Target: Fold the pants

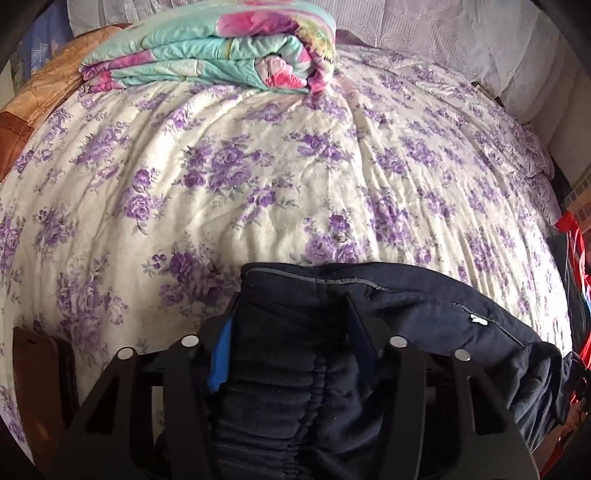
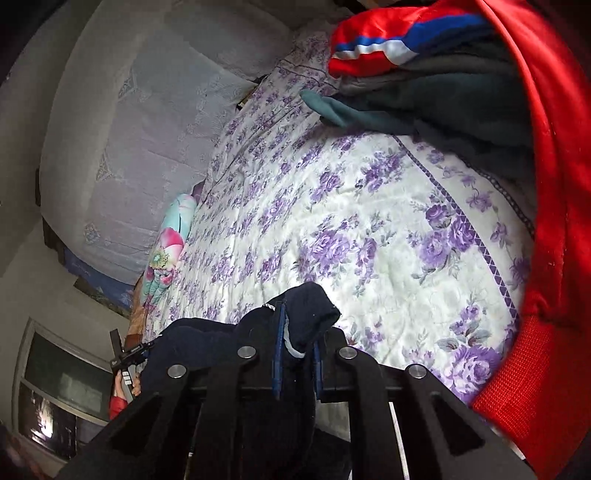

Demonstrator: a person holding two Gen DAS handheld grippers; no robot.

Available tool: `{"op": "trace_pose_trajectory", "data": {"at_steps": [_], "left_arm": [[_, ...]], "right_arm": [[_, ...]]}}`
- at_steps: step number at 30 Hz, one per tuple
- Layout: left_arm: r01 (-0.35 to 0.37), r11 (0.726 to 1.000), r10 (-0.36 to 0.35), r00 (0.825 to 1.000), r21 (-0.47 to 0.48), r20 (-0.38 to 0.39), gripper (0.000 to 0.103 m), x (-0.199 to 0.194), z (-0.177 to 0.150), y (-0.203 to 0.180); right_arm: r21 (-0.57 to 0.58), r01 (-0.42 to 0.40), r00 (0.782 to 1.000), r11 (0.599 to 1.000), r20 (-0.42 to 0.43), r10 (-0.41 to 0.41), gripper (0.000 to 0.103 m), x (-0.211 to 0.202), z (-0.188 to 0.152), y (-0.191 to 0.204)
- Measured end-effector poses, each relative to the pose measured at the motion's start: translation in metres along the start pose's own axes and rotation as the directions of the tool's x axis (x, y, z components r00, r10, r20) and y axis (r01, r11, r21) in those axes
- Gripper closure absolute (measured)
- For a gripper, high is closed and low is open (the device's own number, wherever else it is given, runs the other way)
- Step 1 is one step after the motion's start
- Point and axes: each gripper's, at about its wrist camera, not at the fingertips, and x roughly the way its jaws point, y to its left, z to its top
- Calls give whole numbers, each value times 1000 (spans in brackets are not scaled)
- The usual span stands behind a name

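Spreading under everything, a white bedspread (image 1: 280,155) with purple roses covers the bed. Folded teal-and-pink quilt (image 1: 214,48) lies at the far edge, against the pale headboard cover (image 1: 461,33). Heap of red and grey-green clothes (image 2: 443,66) sits on the spread, seen from the right wrist.

Navy pants (image 1: 295,350) hang bunched between both tools. Left gripper (image 1: 291,332): jaws fairly wide, gathered elastic waistband filling the gap between them. Right gripper (image 2: 297,354): jaws narrow, pinching a fold of the same dark cloth, a tip of it poking out above the blue pads (image 2: 277,354).
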Motion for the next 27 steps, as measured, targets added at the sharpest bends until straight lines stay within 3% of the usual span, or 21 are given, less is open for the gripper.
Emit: {"op": "trace_pose_trajectory", "data": {"at_steps": [3,5,7,9,10,11,13,14,15,17,19,22,23,25,26,27], "left_arm": [[13,1000,-11,993,-20,120,56,-32,-2,-6],[60,997,-47,976,-57,211,57,-59,2,-7],[108,990,-79,961,-95,265,58,-80,13,-7],[101,988,-63,952,-114,300,60,-94,26,-8],[90,987,-41,943,-133,331,68,-103,35,-7],[85,984,-22,932,-159,361,86,-111,41,-2],[187,956,-90,919,-224,384,87,-119,60,17],[208,947,-103,918,-243,382,90,-117,68,23],[187,947,-74,917,-259,391,103,-115,74,26],[114,958,-7,927,-264,375,103,-99,83,28],[146,954,-62,950,-262,306,103,-71,87,32],[75,969,-24,977,-236,213,103,-30,78,32],[60,972,-16,982,-228,189,101,-21,74,33],[38,975,-9,991,-217,135,82,-5,70,37],[36,977,-12,993,-208,116,55,1,70,38],[29,981,-10,995,-193,95,37,9,70,39]], "right_arm": [[-16,-15,1000,1000,25,15,90,0,12,8],[-66,-2,998,998,55,5,90,-4,27,24],[-109,8,996,994,92,2,91,-7,49,43],[-162,34,991,986,131,-13,91,-7,76,61],[-184,49,988,982,156,-20,91,-6,90,71],[-200,66,982,978,185,-28,91,-3,104,79],[-224,78,974,971,225,-26,91,5,133,91],[-229,83,973,970,227,-29,91,15,148,97],[-235,102,974,967,223,-48,91,28,160,101],[-236,157,970,959,221,-104,91,58,178,101],[-211,178,973,961,185,-140,91,88,188,91],[-209,213,970,955,161,-181,91,118,185,73],[-205,222,969,953,156,-192,91,123,182,67],[-188,231,968,955,142,-206,91,128,179,55],[-181,232,968,956,136,-209,91,129,179,50],[-171,228,969,958,131,-208,91,130,178,45]]}}
